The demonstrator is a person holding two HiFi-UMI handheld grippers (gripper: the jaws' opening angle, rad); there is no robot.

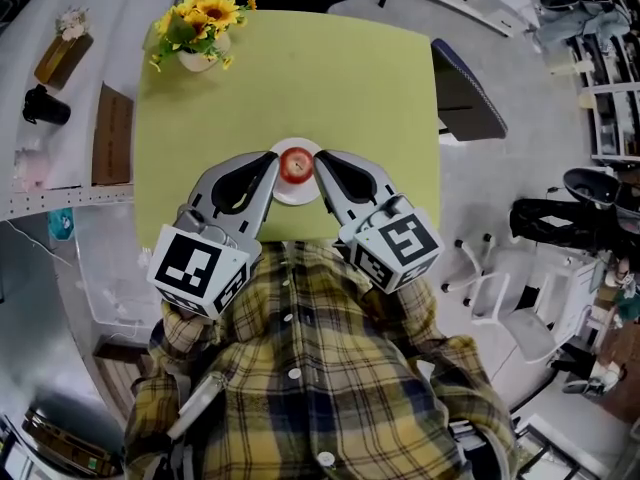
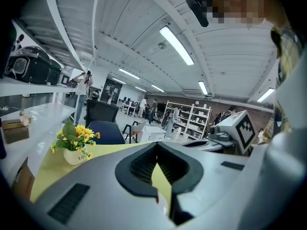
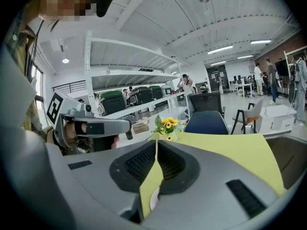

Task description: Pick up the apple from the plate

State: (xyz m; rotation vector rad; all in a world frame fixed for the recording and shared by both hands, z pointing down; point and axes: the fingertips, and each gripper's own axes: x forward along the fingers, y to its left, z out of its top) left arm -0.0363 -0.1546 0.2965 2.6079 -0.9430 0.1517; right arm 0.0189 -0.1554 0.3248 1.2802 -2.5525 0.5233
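Red with a pale patch on top, the apple (image 1: 296, 165) sits in the middle of a small white plate (image 1: 292, 198) at the centre of the head view, on a yellow-green table (image 1: 300, 78). Nothing else is on the plate. At the upper left of the table, a white pot (image 1: 197, 61) holds a bunch of yellow flowers (image 1: 207, 11).

The left gripper (image 1: 270, 160) has its tip just beside the apple on the left, over the plate's rim. The right gripper (image 1: 321, 161) is just beside it on the right. Whether either tip touches the apple or the plate cannot be told. In its own view, each gripper's jaws meet at the tips, closed with nothing between them.

Both gripper bodies cover the plate's left and right edges. In the two gripper views the apple is hidden behind the grey jaws. Only a thin white sliver of plate and a strip of table show through the narrow gap below the closed tips. A checked shirt (image 1: 300, 368) fills the bottom of the head view and hides the near edge of the table. The marker cubes cover the person's hands. A black cup (image 1: 45, 106) stands on the pale counter at the upper left; whether it holds anything cannot be made out.
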